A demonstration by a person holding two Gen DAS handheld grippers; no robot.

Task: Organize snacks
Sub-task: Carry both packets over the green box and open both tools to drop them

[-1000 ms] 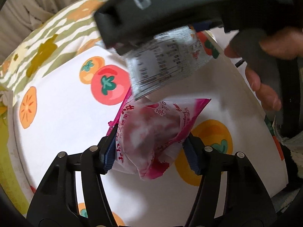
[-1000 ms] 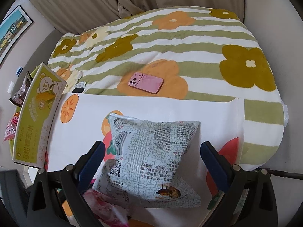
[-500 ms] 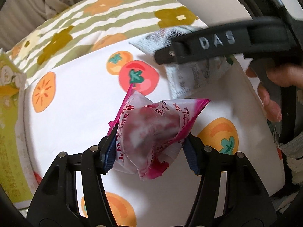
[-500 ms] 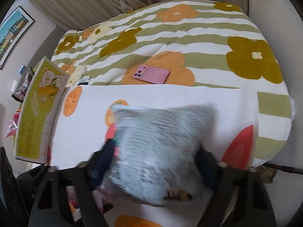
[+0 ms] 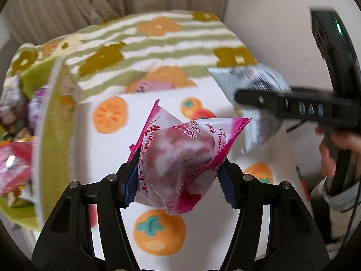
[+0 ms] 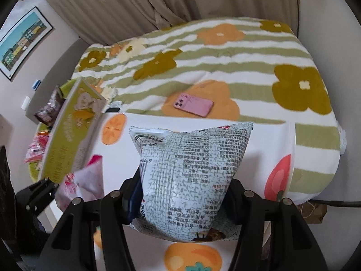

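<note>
Both grippers are loaded, so the step in hand looks like the carry: two packets lifted off the fruit-print cloth and on their way to the yellow-green snack box. The left gripper has its jaws closed part-way onto a pink strawberry packet, the blue pads pressing its lower flanks while the puffed body and sealed top stand up and forward of the fingertips, clear of the cloth. The right gripper is likewise clamped on a grey-green printed packet, gripped low, with most of the bag rising ahead of the jaws. From the left gripper the box lies to the left and a little ahead, its wall near the left finger and other wrapped snacks visible inside, beyond that wall. From the right gripper the same box sits well off to the left and forward, with the left gripper and its pink packet between them. The next move probably calls for swinging the left packet over the wall and opening above the pile, then following with the right one without the two tools colliding. A pink phone lies on the striped blanket ahead of the right gripper, apart from the work.
</note>
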